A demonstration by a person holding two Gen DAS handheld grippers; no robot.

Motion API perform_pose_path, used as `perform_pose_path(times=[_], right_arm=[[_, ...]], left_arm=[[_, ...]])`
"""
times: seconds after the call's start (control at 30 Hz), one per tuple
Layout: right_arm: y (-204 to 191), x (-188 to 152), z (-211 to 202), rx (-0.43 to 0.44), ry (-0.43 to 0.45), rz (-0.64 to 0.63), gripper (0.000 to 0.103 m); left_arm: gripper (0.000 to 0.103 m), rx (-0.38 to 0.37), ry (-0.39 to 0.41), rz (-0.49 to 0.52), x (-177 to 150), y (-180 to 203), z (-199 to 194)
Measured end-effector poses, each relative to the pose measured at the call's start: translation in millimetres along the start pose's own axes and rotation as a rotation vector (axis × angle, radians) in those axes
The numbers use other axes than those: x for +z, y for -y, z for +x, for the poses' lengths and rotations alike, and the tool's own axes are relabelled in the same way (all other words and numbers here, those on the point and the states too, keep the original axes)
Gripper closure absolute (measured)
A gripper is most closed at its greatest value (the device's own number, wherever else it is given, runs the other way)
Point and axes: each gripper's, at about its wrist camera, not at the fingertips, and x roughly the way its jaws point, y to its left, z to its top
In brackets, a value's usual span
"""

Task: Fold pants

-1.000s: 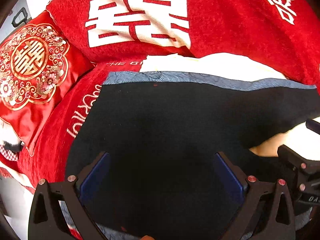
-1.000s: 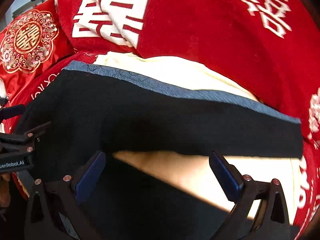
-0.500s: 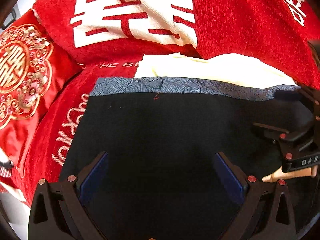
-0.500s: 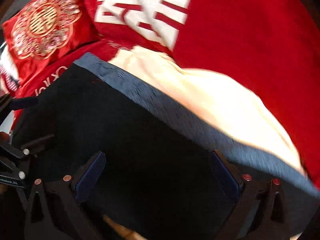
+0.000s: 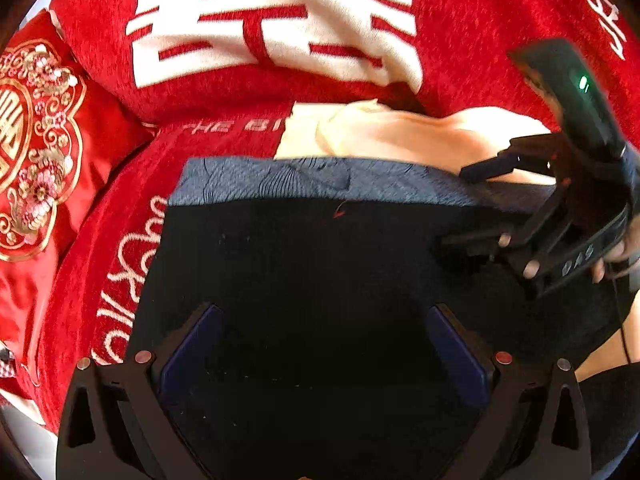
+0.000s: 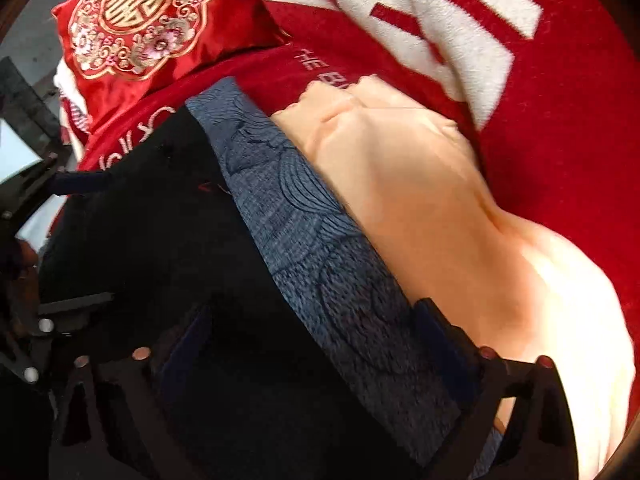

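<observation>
**Both grippers above black pants on a red bedspread**

Black pants point(image 5: 312, 280) lie spread flat on a red bedspread point(image 5: 480, 20) printed with large white characters. Along the far edge of the pants runs a blue-grey patterned waistband point(image 5: 304, 180); just beyond it, touching it, lies a cream cloth point(image 5: 400, 136). A red cushion point(image 5: 36, 152) with gold embroidered ornament rests at the left of the bedspread, near the left end of the waistband.

Left wrist view: the left gripper point(image 5: 324, 356) points steeply down over the middle of the black fabric. Its two fingers point(image 5: 188, 356) stand spread wide, blue pads facing inward, with only the flat surface of the pants seen between them; nothing is pinched. At the right of this view the right gripper point(image 5: 476, 204) appears from the side, over the waistband's right part, held by a hand point(image 5: 612, 256) whose fingertips show at the frame edge. A green light glows on its body.

Right wrist view: the picture is motion-blurred. The right gripper point(image 6: 316, 348) also points steeply down; its fingers point(image 6: 444, 344) are apart and closing, straddling the waistband point(image 6: 312, 256), one over the black fabric point(image 6: 160, 240), the other at the border of the cream cloth point(image 6: 440, 216). The pads do not yet press on cloth. The left gripper point(image 6: 80, 240) shows dimly at the left edge.
</observation>
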Motion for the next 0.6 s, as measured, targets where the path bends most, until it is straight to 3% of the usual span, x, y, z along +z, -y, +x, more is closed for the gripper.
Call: perform_pose_path(times=[0.03,0.1,0.13,0.2,0.27,0.3,0.33,0.43,0.57,0.6], right_arm=[[-0.1,1.3,-1.8,0.018,0.002,-0.010,0.033],[-1.2,4.3,-8.6,0.054,0.008,-0.035,0.056],[-1.6,5.6,-10.1,0.069,-0.001,-0.040,0.058],[-0.8,6.8,-10.4,0.078,-0.010,-0.061,0.054],[5.1,8.8,-11.6,0.075,-0.011,-0.045,0.032],[6.9,10.0,-9.7,0.033,-0.020,-0.042,0.018],[8.2,10.1,-7.4,0.012,-0.033,-0.045,0.017],[10.6,9.8,-5.7,0.052,-0.028,-0.036,0.022],[6.3,6.5,-9.6,0.101,-0.017,-0.057,0.042],[5.9,8.0,-9.3,0.114,-0.018,-0.062,0.051]], left_arm=[[0.000,-0.001,-0.002,-0.004,-0.9,-1.8,1.8],[0.000,-0.007,-0.001,-0.015,-1.9,-4.8,3.8],[0.000,-0.011,0.002,-0.021,-1.7,-6.0,4.0],[0.000,-0.020,0.007,-0.032,-0.7,-7.6,3.5],[0.000,-0.028,0.004,-0.042,0.1,-8.8,3.3],[0.000,-0.026,0.005,-0.041,0.8,-9.9,3.3],[0.000,-0.025,0.005,-0.041,0.7,-9.8,3.3],[0.000,-0.020,0.003,-0.042,1.4,-9.3,4.1],[0.000,-0.018,0.005,-0.052,1.5,-10.4,5.8],[0.000,-0.013,0.005,-0.051,2.0,-10.4,6.7]])
